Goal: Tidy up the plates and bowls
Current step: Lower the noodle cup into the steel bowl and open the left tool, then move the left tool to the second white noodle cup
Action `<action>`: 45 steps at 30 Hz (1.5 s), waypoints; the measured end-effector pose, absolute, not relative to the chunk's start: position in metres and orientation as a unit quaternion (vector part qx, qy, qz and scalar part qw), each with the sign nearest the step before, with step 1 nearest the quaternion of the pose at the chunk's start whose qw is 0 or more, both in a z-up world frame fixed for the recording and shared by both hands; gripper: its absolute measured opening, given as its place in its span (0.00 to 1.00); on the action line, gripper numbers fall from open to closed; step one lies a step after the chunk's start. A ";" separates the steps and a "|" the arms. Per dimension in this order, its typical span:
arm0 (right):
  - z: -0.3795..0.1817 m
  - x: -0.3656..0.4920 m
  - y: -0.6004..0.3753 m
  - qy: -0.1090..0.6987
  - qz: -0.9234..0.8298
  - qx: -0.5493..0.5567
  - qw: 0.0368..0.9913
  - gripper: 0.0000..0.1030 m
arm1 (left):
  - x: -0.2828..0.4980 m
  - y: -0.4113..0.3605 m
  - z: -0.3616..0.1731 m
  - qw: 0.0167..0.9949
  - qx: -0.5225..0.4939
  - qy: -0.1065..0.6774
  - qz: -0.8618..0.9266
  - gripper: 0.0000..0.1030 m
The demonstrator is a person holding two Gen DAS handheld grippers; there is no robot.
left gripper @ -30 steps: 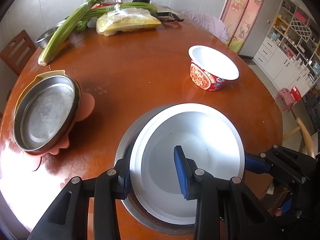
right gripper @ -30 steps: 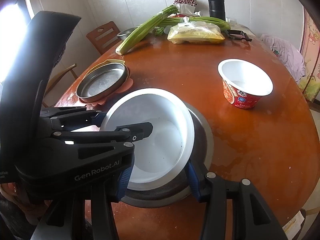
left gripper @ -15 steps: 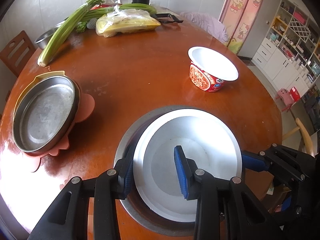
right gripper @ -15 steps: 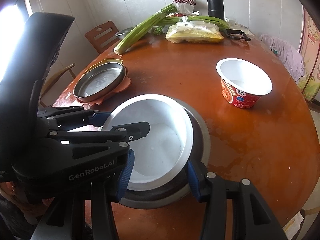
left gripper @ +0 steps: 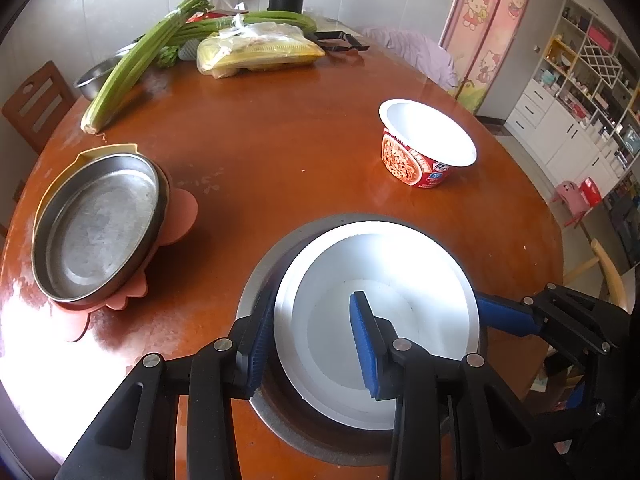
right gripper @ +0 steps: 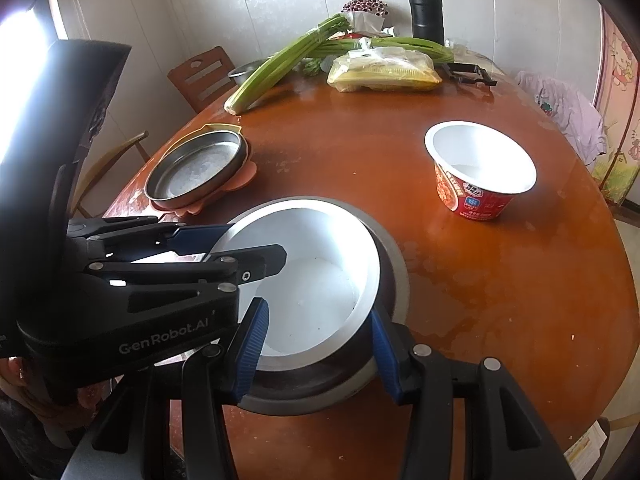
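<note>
A white bowl (left gripper: pixel 384 280) (right gripper: pixel 312 248) lies nested in a grey metal bowl (left gripper: pixel 304 232) (right gripper: pixel 394 268) at the table's near edge. My left gripper (left gripper: pixel 310 344) (right gripper: pixel 248 246) straddles the white bowl's left rim, one finger outside and one inside. Its jaws are opening and the pads look just clear of the wall. From the other side, my right gripper (right gripper: pixel 316 352) is shut on the grey bowl's rim. One of its fingers (left gripper: pixel 504 314) shows in the left wrist view. A steel oval plate (left gripper: pixel 96 228) (right gripper: pixel 196 168) sits on pink and yellow plates at the left.
An empty red-and-white noodle cup (left gripper: pixel 420 164) (right gripper: pixel 472 196) stands at the right. Celery (left gripper: pixel 132 68), a bag of corn (left gripper: pixel 260 52), a small steel bowl and a black flask (right gripper: pixel 426 12) crowd the far edge. Chairs stand around the round wooden table (left gripper: pixel 280 152).
The white bowl has sunk from a tilt to lie flatter and lower inside the grey bowl. Neither gripper has shifted.
</note>
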State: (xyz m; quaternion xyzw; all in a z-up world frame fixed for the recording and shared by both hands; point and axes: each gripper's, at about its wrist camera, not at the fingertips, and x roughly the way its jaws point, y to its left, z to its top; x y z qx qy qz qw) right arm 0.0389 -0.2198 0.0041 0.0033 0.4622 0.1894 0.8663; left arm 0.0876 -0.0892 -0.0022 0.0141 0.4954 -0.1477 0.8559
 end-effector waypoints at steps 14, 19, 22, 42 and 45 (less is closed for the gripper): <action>0.009 0.037 -0.226 0.448 0.183 0.009 0.875 0.49 | 0.080 -0.084 0.011 0.872 0.024 0.471 -0.131 0.38; 0.017 0.036 -0.232 0.425 0.181 0.018 0.887 0.49 | 0.081 -0.082 0.017 0.879 0.027 0.458 -0.131 0.42; 0.021 0.037 -0.238 0.413 0.172 0.020 0.894 0.49 | 0.083 -0.080 0.022 0.883 0.024 0.449 -0.135 0.44; 0.024 0.077 -0.283 0.415 0.113 0.061 0.901 0.49 | 0.124 -0.102 0.038 0.887 0.024 0.434 -0.155 0.46; 0.029 0.082 -0.287 0.411 0.110 0.058 0.903 0.49 | 0.131 -0.108 0.043 0.888 0.026 0.433 -0.155 0.46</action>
